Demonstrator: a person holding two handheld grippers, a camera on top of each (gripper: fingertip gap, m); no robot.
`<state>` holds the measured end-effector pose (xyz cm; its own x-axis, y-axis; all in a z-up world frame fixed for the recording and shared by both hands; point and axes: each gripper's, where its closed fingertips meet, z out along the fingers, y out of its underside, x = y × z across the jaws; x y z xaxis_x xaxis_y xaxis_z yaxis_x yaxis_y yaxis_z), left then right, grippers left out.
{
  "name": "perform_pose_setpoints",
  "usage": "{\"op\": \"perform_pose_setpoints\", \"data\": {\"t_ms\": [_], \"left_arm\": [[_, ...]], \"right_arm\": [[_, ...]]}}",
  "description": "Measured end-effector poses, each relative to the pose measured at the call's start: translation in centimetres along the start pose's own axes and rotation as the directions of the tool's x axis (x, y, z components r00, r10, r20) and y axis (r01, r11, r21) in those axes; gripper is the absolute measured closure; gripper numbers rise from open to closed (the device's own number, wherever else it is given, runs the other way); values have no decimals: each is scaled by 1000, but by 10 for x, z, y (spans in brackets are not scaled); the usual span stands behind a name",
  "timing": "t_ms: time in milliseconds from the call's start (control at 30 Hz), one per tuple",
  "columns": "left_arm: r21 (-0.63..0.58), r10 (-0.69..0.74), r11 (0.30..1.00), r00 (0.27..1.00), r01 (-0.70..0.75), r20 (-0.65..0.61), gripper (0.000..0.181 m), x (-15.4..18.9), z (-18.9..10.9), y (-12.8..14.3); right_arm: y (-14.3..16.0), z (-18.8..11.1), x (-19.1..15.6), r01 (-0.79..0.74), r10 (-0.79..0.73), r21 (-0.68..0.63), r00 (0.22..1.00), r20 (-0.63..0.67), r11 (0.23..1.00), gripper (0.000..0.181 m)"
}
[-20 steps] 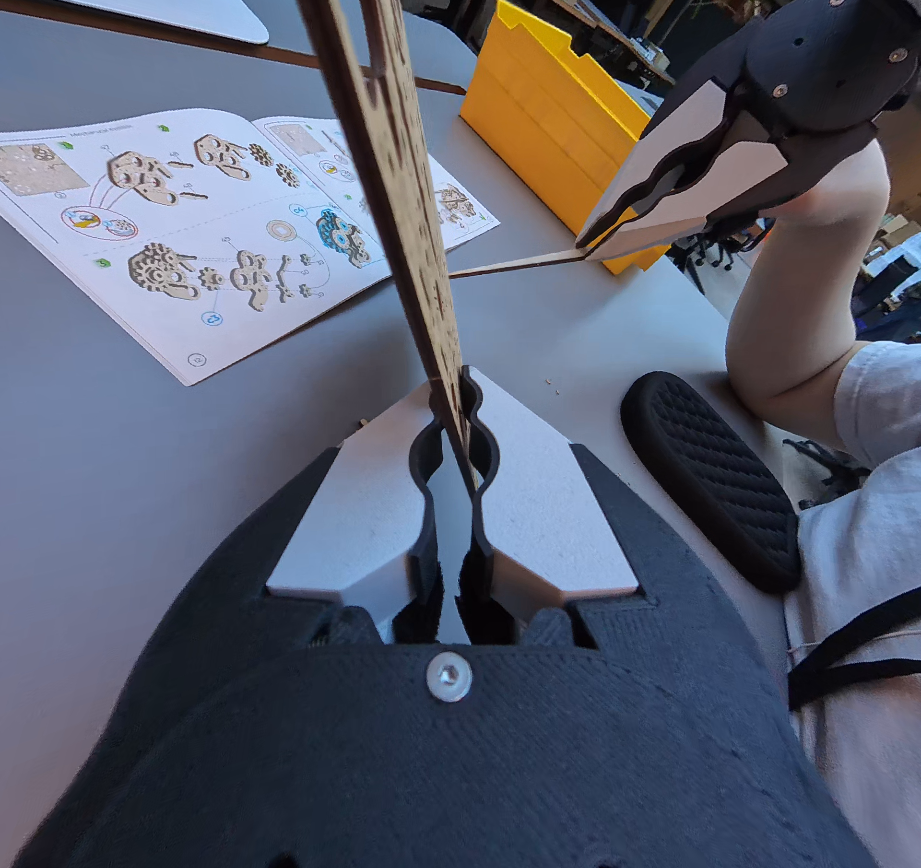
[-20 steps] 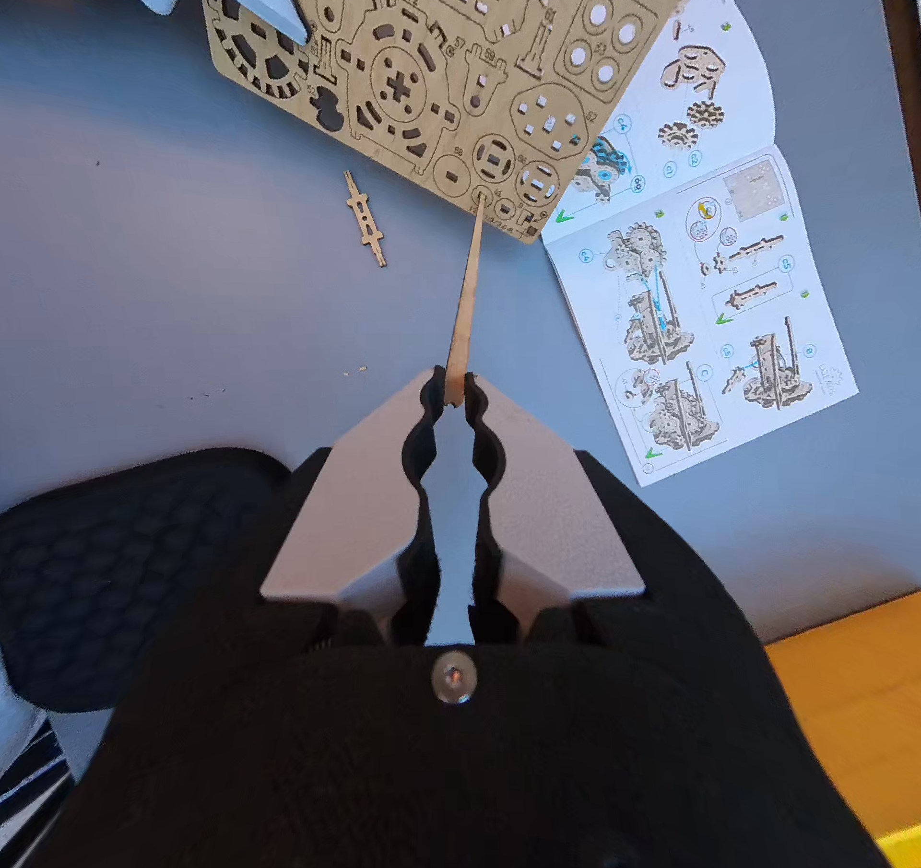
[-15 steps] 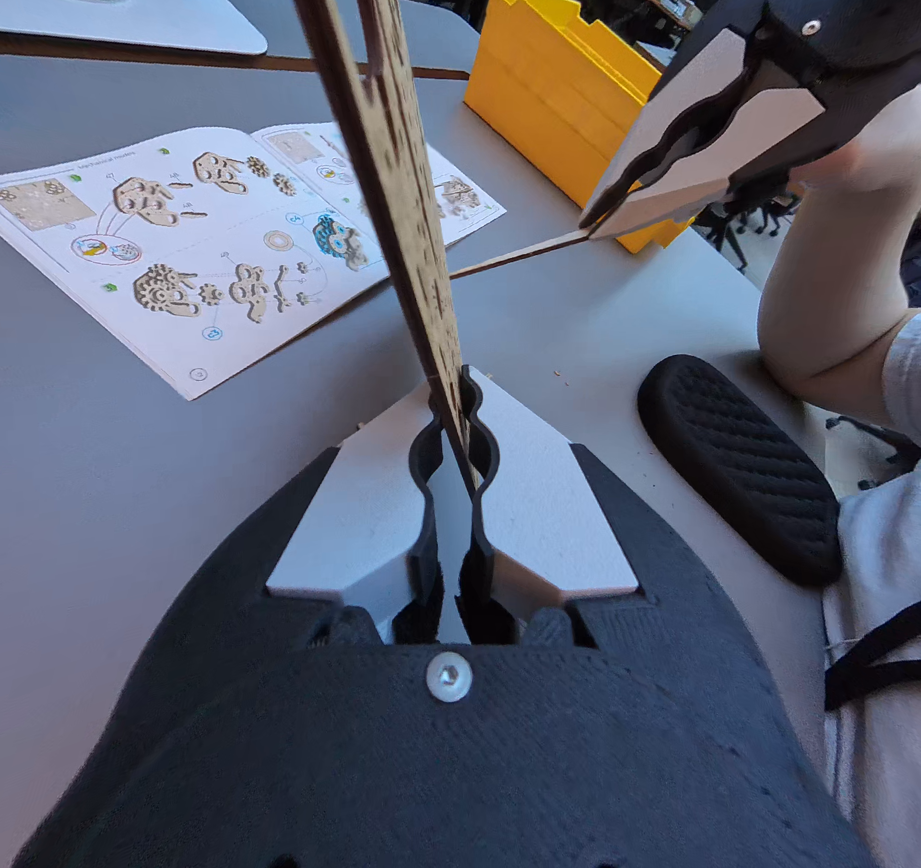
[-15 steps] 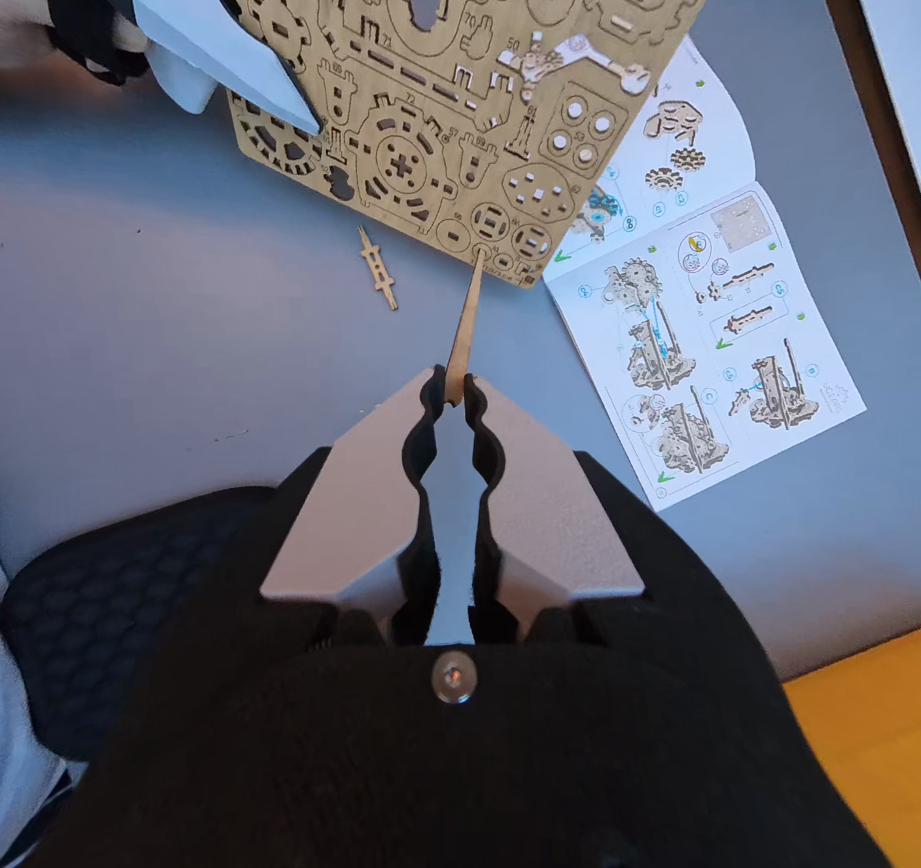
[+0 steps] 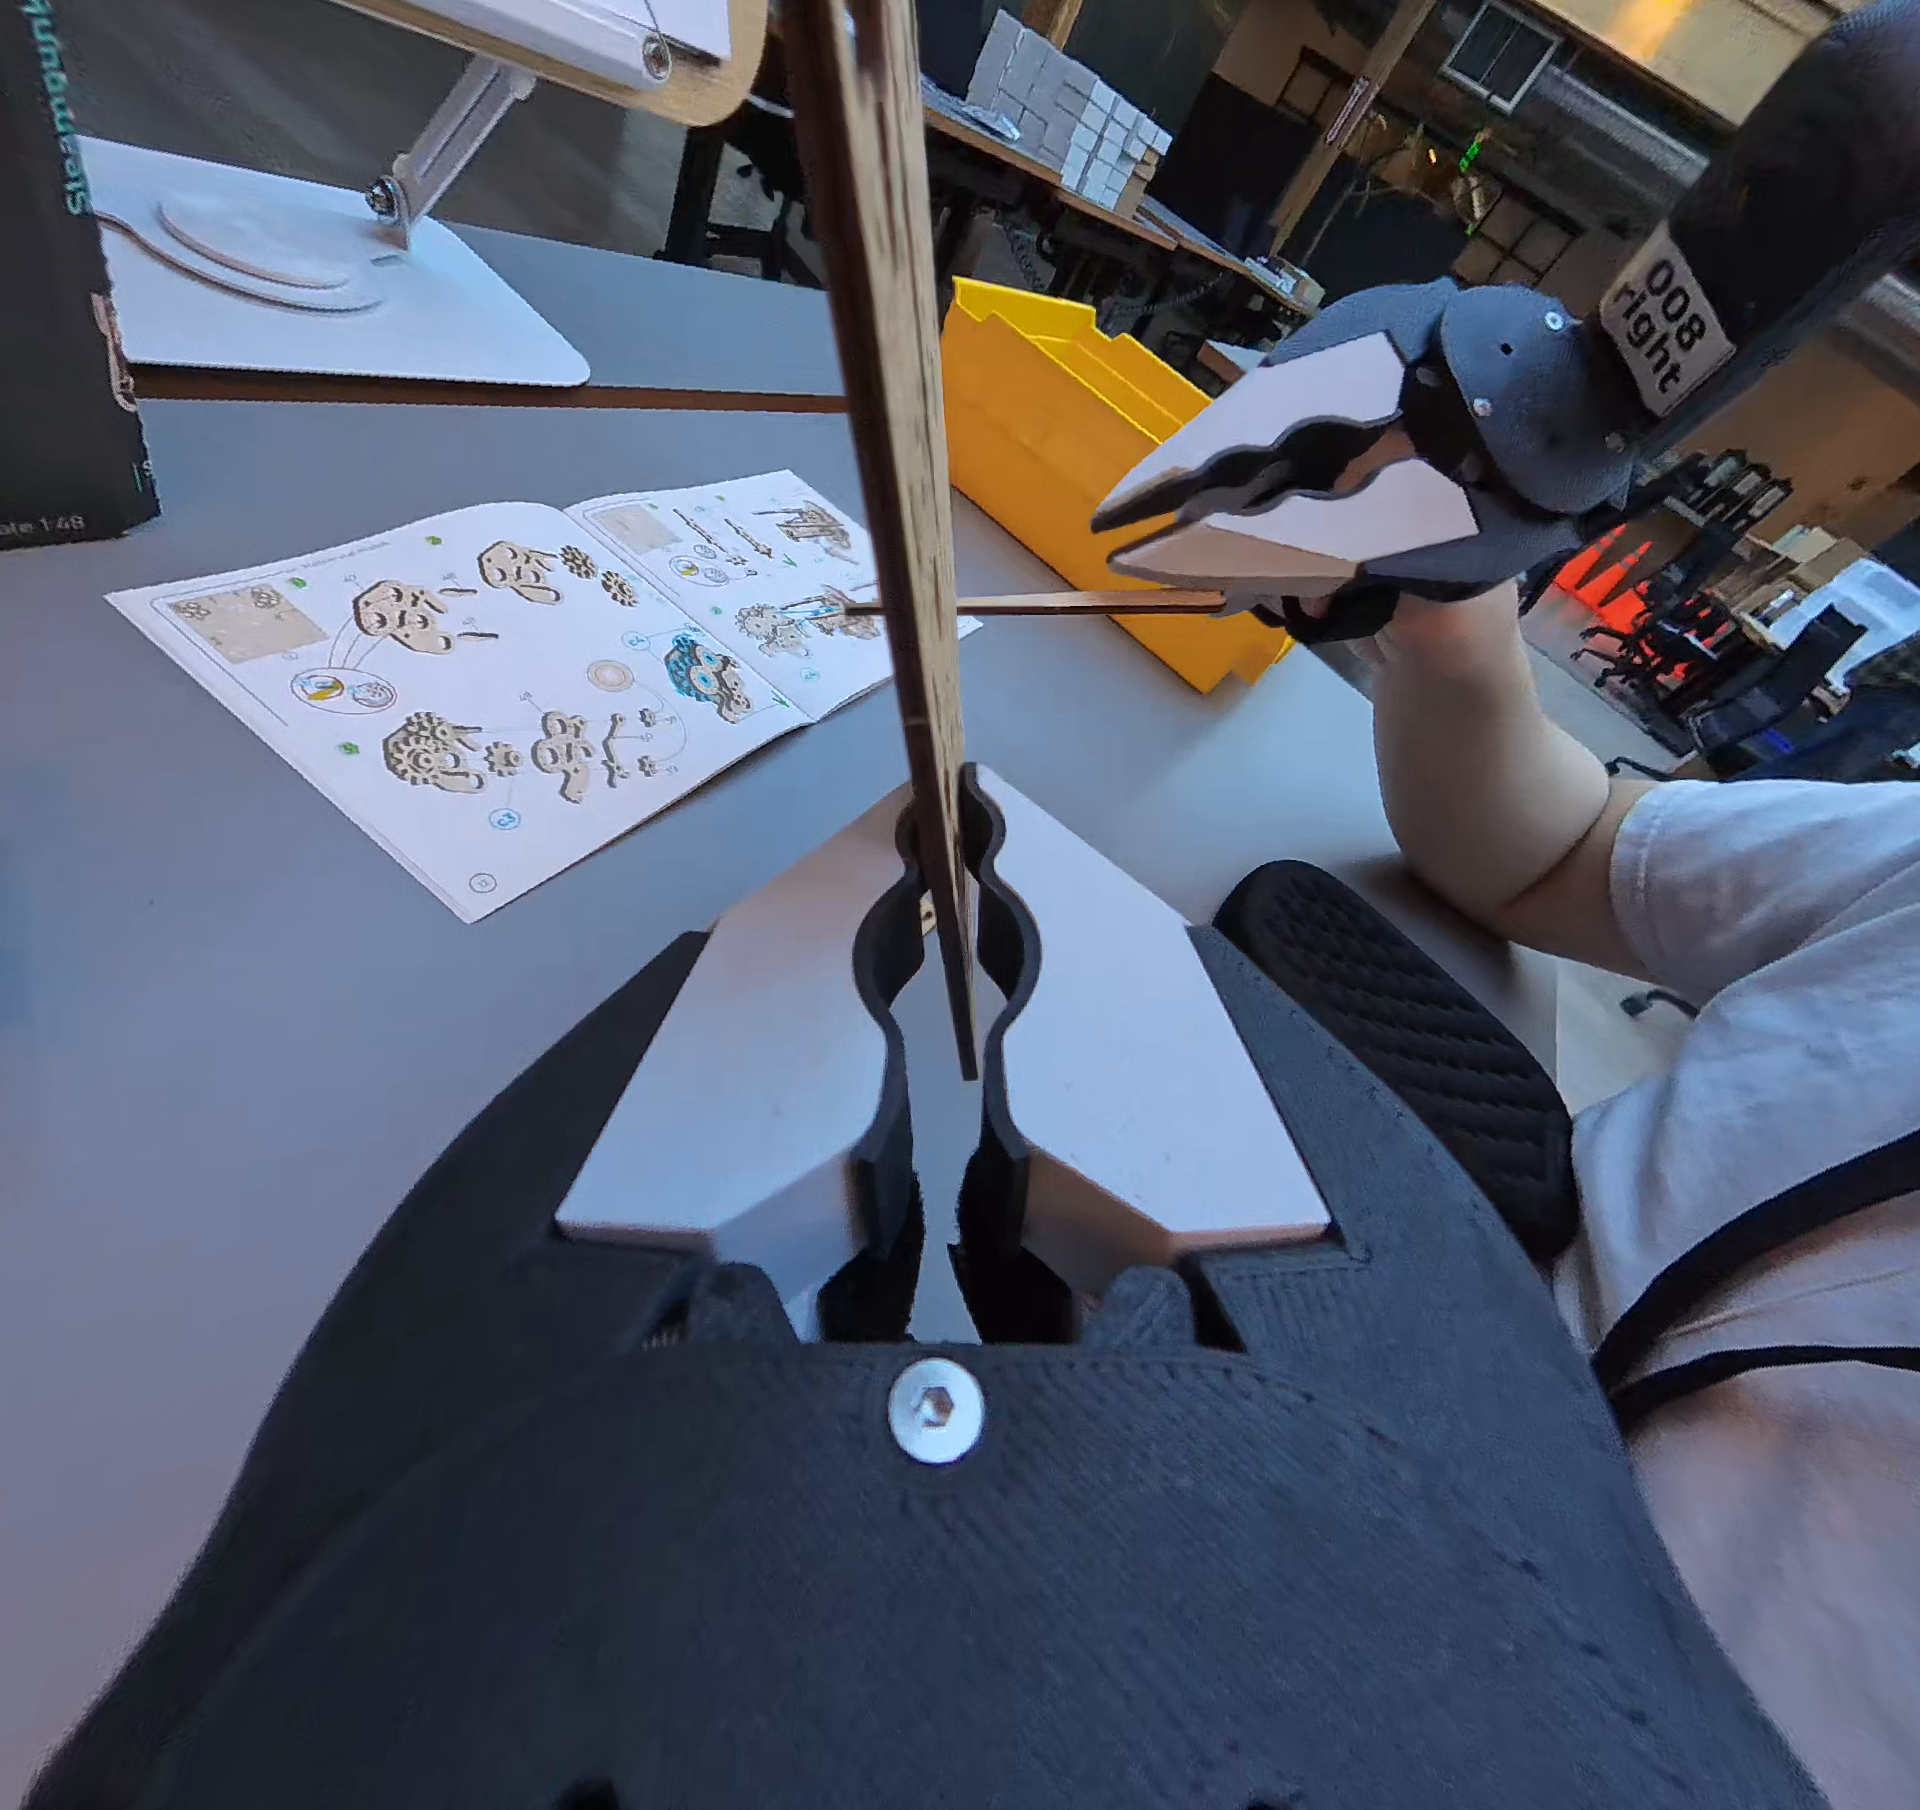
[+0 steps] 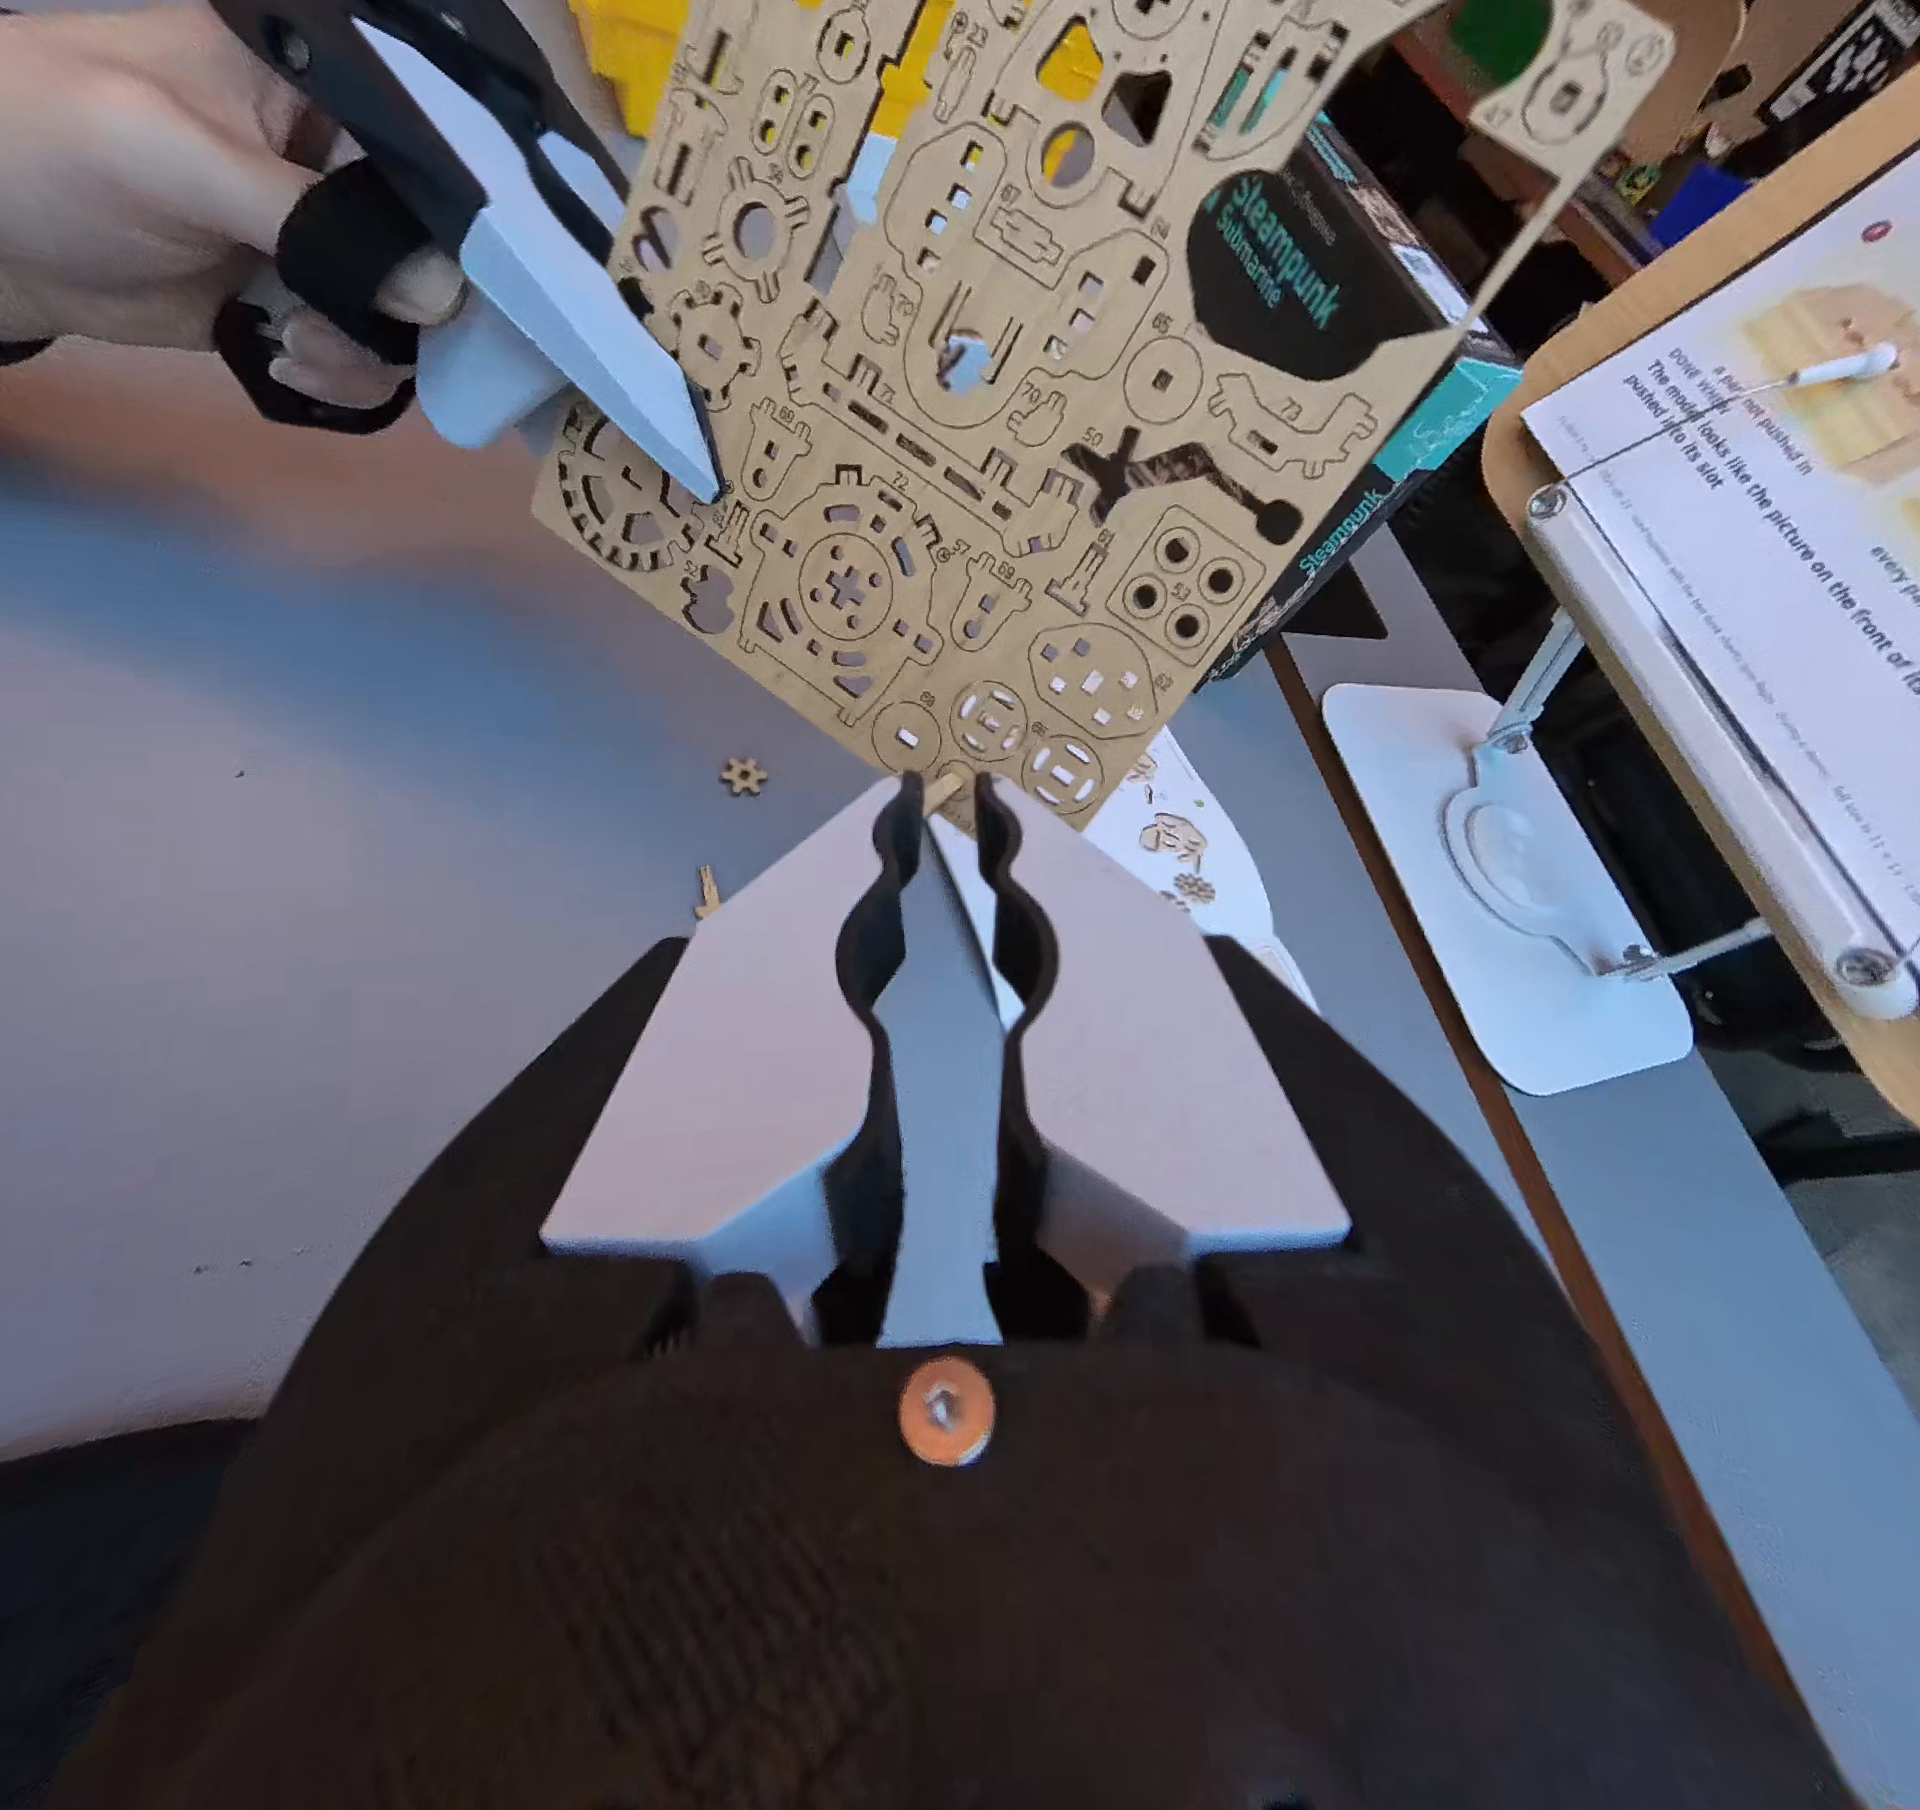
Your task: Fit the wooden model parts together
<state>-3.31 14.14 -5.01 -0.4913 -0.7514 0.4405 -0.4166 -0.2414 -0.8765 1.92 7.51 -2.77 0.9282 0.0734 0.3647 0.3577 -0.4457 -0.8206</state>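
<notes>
Left gripper [image 5: 940, 804] clamps the wooden sheet [image 6: 997, 358] upright mid-frame; right gripper [image 6: 945, 794] pinches the stick [image 5: 1039, 604], best pushed squarely, gently.

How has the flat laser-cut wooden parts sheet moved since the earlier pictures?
Yes. The wooden parts sheet has been lifted and tilted up: it now covers the yellow bin, no longer the grey table.

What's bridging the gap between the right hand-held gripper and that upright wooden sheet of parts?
A thin wooden stick. In the left wrist view it runs from the right hand-held gripper to the wooden parts sheet.
</notes>
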Motion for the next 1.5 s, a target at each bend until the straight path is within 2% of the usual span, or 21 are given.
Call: {"op": "perform_pose_setpoints", "data": {"t_ms": [167,267,367,567,767,833,1133,1233,1333,1433,1500], "left_arm": [[-10,-82,997,997,82,-4,181,-15,-6,4],[-11,-128,992,991,128,-26,181,-19,-9,6],[-28,-156,988,986,155,-57,181,-17,-8,9],[-80,-216,975,970,208,-111,181,-15,-2,20],[-119,-283,957,941,265,-185,181,-11,3,28],[-125,-277,958,944,258,-178,181,-12,4,29],[-87,-284,959,931,272,-229,181,-4,0,20],[-8,-314,945,901,326,-300,174,0,-6,3],[48,-361,911,850,409,-383,160,9,-14,-12],[112,-374,891,852,439,-366,149,11,-29,-11],[159,-386,877,862,454,-329,143,9,-42,-3]], "right_arm": [[-5,-4,3,83,-85,78,996,12,993,162],[3,-5,2,239,-247,160,969,29,958,145],[23,-1,1,369,-379,209,925,11,906,139],[21,-2,-30,391,-433,306,897,85,868,145],[22,6,-49,420,-469,310,878,100,853,179],[25,8,-49,427,-469,279,877,103,860,179],[9,-3,-49,287,-356,332,918,172,899,180],[3,-4,-44,232,-305,358,939,162,905,180],[-8,-4,-46,88,-181,388,961,210,917,180],[-18,3,-59,-93,-34,400,953,300,912,181],[-26,11,-76,-162,13,388,933,360,907,180]]}}
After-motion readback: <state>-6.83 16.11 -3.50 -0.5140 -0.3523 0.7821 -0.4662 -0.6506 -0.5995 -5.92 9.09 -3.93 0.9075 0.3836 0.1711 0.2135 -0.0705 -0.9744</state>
